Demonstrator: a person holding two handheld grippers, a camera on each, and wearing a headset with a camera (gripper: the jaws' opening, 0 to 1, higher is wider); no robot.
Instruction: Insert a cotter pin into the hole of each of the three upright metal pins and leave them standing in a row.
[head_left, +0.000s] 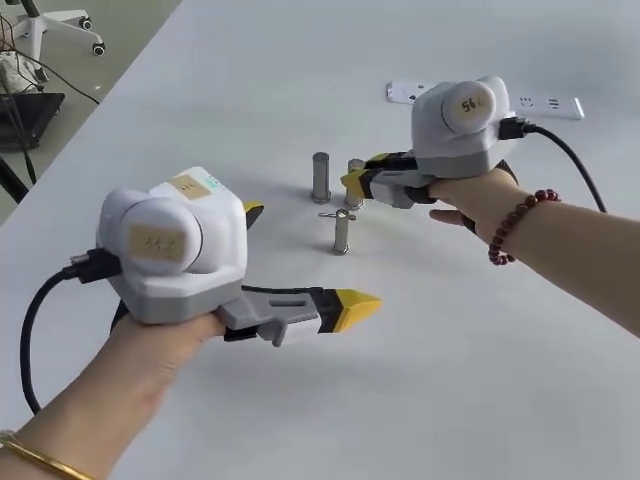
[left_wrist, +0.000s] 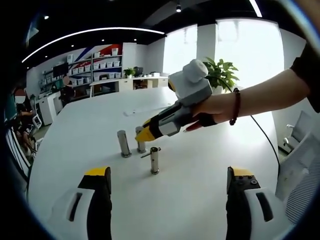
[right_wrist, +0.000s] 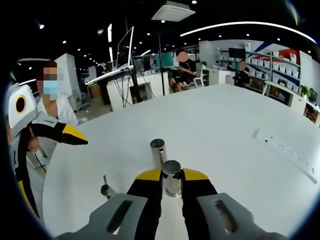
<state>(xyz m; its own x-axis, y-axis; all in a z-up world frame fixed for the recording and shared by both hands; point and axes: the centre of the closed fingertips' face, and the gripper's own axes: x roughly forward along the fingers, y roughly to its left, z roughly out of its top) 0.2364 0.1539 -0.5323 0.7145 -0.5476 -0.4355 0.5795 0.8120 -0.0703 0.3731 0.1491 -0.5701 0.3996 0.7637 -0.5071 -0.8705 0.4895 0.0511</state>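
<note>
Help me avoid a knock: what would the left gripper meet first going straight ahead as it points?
Likely the nearest upright pin, with a cotter pin through it, centred ahead of the left gripper's open jaws; depth is uncertain.

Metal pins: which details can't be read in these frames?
Middle pin: lower shaft and hole hidden by the right gripper clamping it, head and right gripper views.
Far pin: hole too small in every view.
Near pin: shaft hidden behind a jaw in the right gripper view.
</note>
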